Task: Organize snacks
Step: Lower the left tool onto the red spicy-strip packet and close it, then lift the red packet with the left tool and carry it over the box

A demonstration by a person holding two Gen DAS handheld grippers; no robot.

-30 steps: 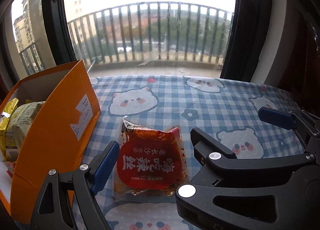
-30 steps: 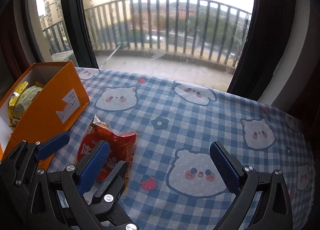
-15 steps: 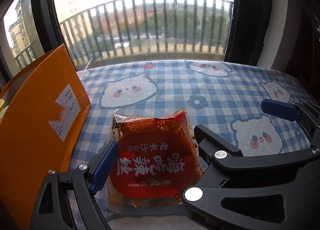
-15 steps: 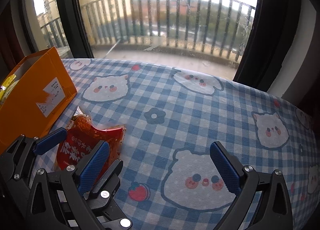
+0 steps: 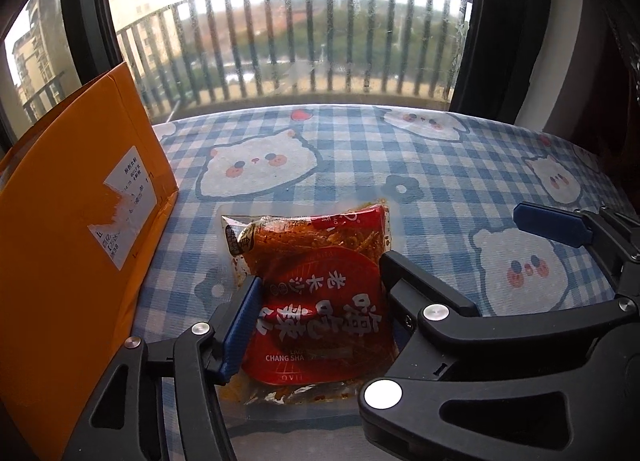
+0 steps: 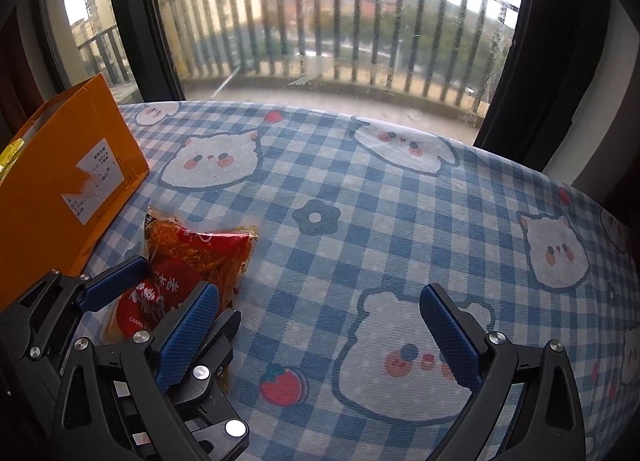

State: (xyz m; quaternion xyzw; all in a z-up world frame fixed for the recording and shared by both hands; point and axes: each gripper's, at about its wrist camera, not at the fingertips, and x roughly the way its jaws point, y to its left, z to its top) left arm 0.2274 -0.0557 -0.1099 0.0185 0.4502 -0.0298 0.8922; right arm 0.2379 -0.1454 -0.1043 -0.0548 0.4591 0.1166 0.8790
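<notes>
**Left jaws closing in on the red snack packet**

Nearest you, your left gripper [image 5: 316, 301] has dropped toward the table, and its jaws have just been closing with the red and clear plastic snack packet [image 5: 316, 301] between them. The blue pad on one finger [image 5: 240, 325] sits against the packet's left edge and the black finger is at its right edge. The packet has bunched up and its far end is crumpled, which it was not a second ago, so you appear to be clamped on it, though I can't say how firm the hold is.

Your right gripper [image 6: 320, 329] stands wide open, nothing between its pads, over the blue-and-white checked tablecloth with cartoon faces [image 6: 400, 201], lower than a second ago.

The packet lies on the cloth just beside the open orange cardboard box [image 5: 72, 241], not touching it as far as I can see. In the right wrist view a yellow wrapper [image 6: 12, 153] shows at the box's top edge, so some snacks are likely packed already.

That means the pick is nearly made: what's left is probably a lift and a short carry left into the box. Mind the box wall, which stands close to your left finger.
</notes>
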